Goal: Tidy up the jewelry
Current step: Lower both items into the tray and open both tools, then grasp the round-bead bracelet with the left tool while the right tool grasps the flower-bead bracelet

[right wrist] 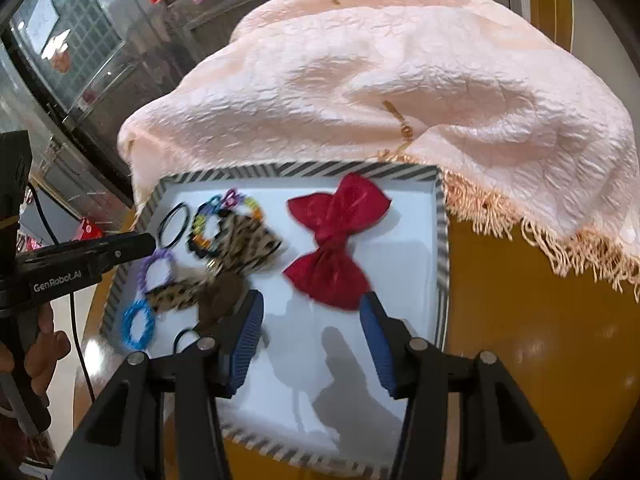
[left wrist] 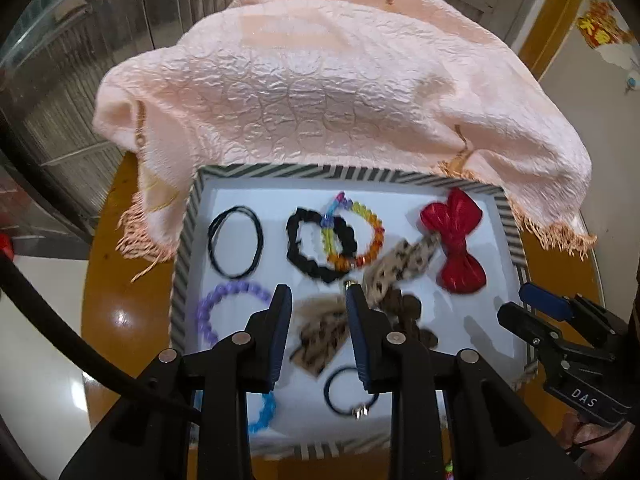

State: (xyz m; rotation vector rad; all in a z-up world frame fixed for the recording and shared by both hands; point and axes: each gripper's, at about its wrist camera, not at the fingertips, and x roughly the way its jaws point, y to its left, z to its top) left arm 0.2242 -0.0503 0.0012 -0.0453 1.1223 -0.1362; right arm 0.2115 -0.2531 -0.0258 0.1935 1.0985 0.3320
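Two hand-held grippers hang spread over the tray (left wrist: 507, 216): the left (left wrist: 318, 300) just above the leopard bow (left wrist: 320, 336), likely to lift it; the right (right wrist: 310, 312) just short of the red bow (right wrist: 332, 240).

Round glossy amber-brown table (right wrist: 520, 320). On it: white shallow tray with striped rim (right wrist: 442, 240) directly ahead of both tongs; crinkled pale-pink fringed cloth (left wrist: 320, 80) beyond, overlapping tray's far rim.

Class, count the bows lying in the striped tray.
2. The red bow lies at the tray's far right. The leopard-print bow lies mid-tray, partly behind the open left gripper; it is blurred, so more could be hidden there.
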